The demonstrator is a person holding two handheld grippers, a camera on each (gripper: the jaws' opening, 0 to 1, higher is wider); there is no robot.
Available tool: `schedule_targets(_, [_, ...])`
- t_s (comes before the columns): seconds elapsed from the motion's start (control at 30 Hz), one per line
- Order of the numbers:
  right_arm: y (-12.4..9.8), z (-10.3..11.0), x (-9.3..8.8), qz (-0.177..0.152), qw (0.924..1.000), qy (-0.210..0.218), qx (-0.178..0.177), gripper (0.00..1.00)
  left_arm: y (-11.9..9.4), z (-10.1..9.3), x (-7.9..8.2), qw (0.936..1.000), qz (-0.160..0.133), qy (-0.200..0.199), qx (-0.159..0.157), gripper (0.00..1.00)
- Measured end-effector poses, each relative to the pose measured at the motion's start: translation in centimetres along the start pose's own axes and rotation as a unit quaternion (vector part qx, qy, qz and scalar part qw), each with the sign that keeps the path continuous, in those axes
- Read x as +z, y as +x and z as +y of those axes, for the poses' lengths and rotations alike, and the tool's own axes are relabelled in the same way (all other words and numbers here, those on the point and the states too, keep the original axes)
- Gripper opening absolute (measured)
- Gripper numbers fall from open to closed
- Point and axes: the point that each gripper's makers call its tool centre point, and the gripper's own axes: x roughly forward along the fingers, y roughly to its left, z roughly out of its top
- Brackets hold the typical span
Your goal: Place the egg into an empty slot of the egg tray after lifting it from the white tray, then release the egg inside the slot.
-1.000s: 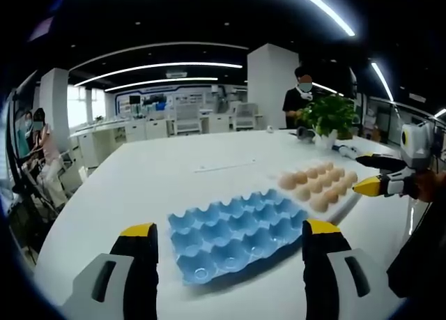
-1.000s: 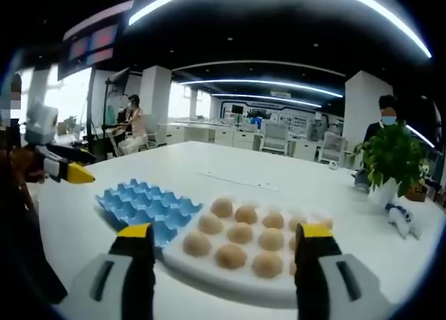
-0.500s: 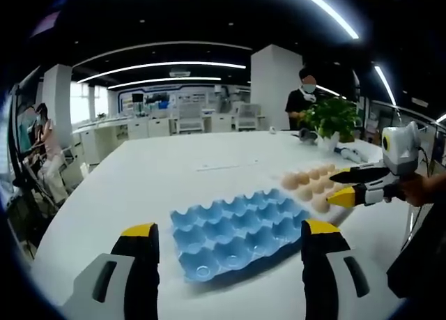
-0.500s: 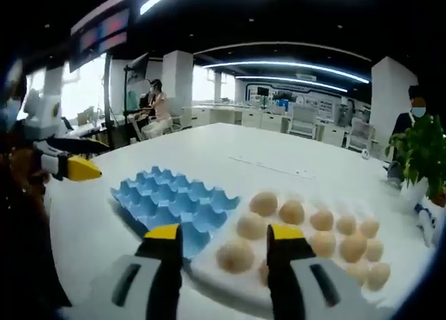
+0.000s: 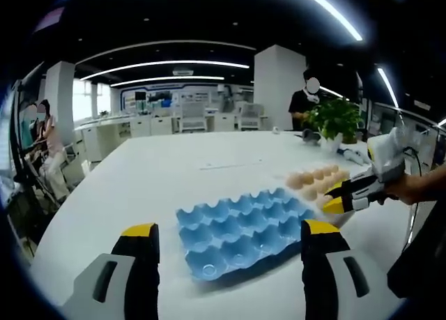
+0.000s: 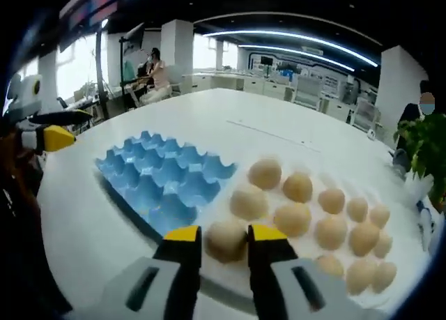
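The blue egg tray [image 5: 240, 226] lies on the white table with all its visible slots empty, straight ahead of my left gripper [image 5: 226, 231], which hovers open and holds nothing. To its right, several tan eggs [image 5: 315, 180] rest on the white tray [image 6: 275, 196]. My right gripper [image 6: 224, 235] is down at that tray's near edge. Its jaws are shut on the nearest egg [image 6: 224, 240], which still rests on the tray. The blue egg tray [image 6: 164, 177] sits just left of this egg. In the left gripper view, the right gripper [image 5: 334, 206] reaches in from the right over the eggs.
A potted plant [image 5: 336, 118] stands at the table's far right edge, with a person [image 5: 306, 100] standing behind it. Other people sit off the table's left side [image 5: 42, 146]. My left gripper [image 6: 52, 137] shows at the left of the right gripper view.
My right gripper has dropped toward the white tray's near edge, and its jaws have narrowed onto the nearest egg. The left gripper has barely moved.
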Motion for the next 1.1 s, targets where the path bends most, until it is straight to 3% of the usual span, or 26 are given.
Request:
schedule_targets(0.03, [0.1, 0.2, 0.0, 0.008, 0.9996, -0.025, 0.009, 0.25, 0.0, 0.0, 0.0, 1.0000, 0.000, 0.000, 0.000, 0.84])
schedule_targets(0.07, [0.2, 0.2, 0.1, 0.010, 0.9998, -0.008, 0.016, 0.25, 0.1, 0.0, 0.1, 1.0000, -0.001, 0.000, 0.000, 0.84])
schedule_targets(0.13, [0.2, 0.2, -0.1, 0.028, 0.9982, -0.025, 0.048, 0.25, 0.1, 0.0, 0.1, 1.0000, 0.000, 0.001, -0.001, 0.84])
schedule_targets(0.2, [0.1, 0.4, -0.4, 0.044, 0.9965, -0.001, 0.071, 0.25, 0.2, 0.0, 0.1, 1.0000, -0.001, 0.000, -0.002, 0.84])
schedule_targets(0.27, [0.3, 0.4, -0.4, 0.046, 0.9936, -0.021, 0.101, 0.25, 0.2, 0.0, 0.1, 1.0000, -0.001, -0.001, -0.003, 0.84])
schedule_targets(0.3, [0.5, 0.4, -0.4, 0.056, 0.9910, -0.008, 0.121, 0.25, 0.2, 0.0, 0.0, 1.0000, 0.000, -0.001, -0.003, 0.84])
schedule_targets(0.4, [0.6, 0.4, -0.5, 0.065, 0.9881, -0.014, 0.139, 0.25, 0.3, 0.0, 0.0, 1.0000, 0.002, 0.000, -0.005, 0.83])
schedule_targets(0.53, [0.4, 0.6, -0.5, 0.054, 0.9896, -0.011, 0.132, 0.24, 0.5, 0.1, 0.0, 1.0000, 0.001, -0.003, -0.005, 0.83])
schedule_targets(0.6, [0.2, 0.6, -0.3, 0.033, 0.9906, -0.035, 0.128, 0.24, 0.6, 0.1, 0.0, 1.0000, 0.002, -0.002, -0.004, 0.83])
schedule_targets(0.7, [-0.1, 0.4, 0.0, 0.029, 0.9913, -0.020, 0.127, 0.23, 0.6, 0.1, 0.1, 1.0000, 0.001, -0.001, -0.005, 0.83])
schedule_targets(1.1, [-1.1, -0.2, 4.3, -0.021, 0.9898, 0.040, 0.135, 0.23, 0.5, 0.4, -0.9, 0.9997, 0.020, 0.016, 0.000, 0.86])
